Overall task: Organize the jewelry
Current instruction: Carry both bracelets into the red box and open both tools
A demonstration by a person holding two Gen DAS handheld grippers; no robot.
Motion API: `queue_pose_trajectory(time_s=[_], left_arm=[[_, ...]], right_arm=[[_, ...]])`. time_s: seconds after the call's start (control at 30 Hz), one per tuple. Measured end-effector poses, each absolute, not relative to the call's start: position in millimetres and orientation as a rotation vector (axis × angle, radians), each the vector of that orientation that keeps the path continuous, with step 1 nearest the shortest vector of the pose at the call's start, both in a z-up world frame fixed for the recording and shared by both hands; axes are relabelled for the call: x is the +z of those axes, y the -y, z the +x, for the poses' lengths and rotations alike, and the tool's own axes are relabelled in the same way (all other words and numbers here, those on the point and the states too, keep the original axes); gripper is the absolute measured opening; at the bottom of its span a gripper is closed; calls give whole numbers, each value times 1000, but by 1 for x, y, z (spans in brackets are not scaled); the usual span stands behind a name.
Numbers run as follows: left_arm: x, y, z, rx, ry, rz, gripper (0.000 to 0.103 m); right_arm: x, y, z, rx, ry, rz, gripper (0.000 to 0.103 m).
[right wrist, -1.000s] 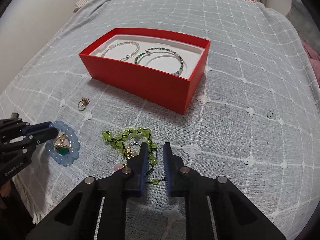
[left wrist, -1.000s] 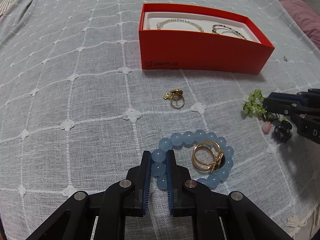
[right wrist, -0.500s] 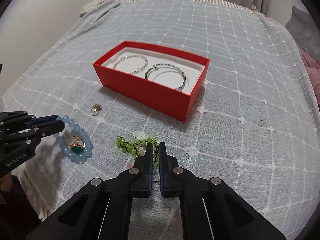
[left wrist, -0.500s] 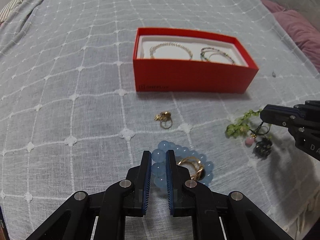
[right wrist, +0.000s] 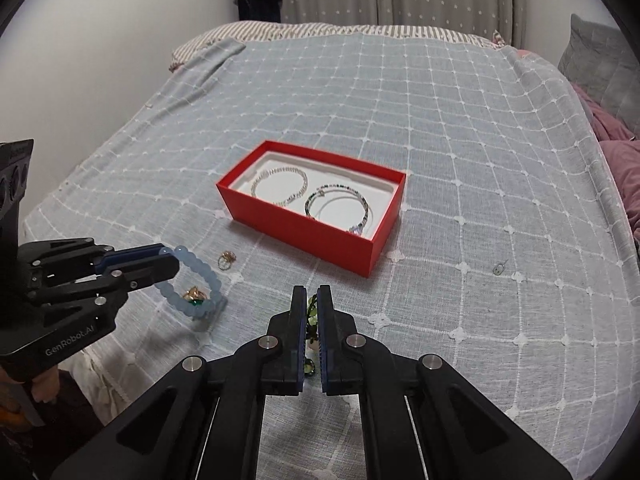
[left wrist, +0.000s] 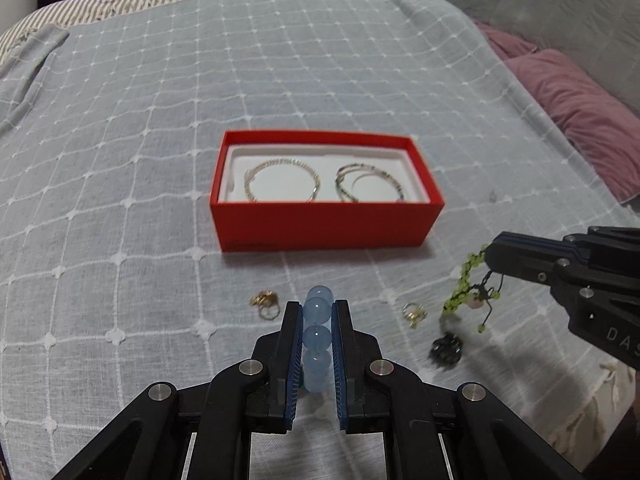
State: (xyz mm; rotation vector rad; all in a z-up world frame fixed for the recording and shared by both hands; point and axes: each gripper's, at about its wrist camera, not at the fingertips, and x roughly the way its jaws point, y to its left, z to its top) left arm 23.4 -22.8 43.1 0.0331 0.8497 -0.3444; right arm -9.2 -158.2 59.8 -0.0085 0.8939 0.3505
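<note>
My left gripper (left wrist: pixel 316 308) is shut on a pale blue bead bracelet (left wrist: pixel 317 336) and holds it above the bedspread; it hangs from the fingers in the right wrist view (right wrist: pixel 196 280). My right gripper (right wrist: pixel 311 294) is shut on a green bead bracelet (left wrist: pixel 466 284) with a dark tassel (left wrist: pixel 446 347), lifted off the cloth. A red box (left wrist: pixel 320 224) lies ahead with a silver bracelet (left wrist: pixel 280 180) and a dark beaded bracelet (left wrist: pixel 368 182) inside. A gold ring with a green stone (right wrist: pixel 195 295) lies on the cloth below the blue bracelet. A second gold ring (left wrist: pixel 266 304) lies left of my left gripper.
The grey checked bedspread (left wrist: pixel 120 160) covers the bed. Purple pillows (left wrist: pixel 580 108) lie at the right. A small metal piece (right wrist: pixel 498 269) lies right of the box. The bed's near edge is just under both grippers.
Both grippers have risen and pulled back from the bed. The blue bracelet has lifted off the cloth, leaving the green-stone ring behind. The green bracelet has lifted with the right gripper.
</note>
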Motion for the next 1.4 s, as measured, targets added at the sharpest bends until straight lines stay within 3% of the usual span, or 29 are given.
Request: queue_pose_trajectory(time_s=[0.77,1.1,1.4], left_arm=[[79,40,75,-372,-710,-146,9],[48,21,126,-355,-727,-351,9],[18,0,149,-210,-780,-327,9]], right_arm=[[89,174,29,313,-811,104,5],[83,182,58,280,-813,143,5],[85,163,86,273,-797,102,5]])
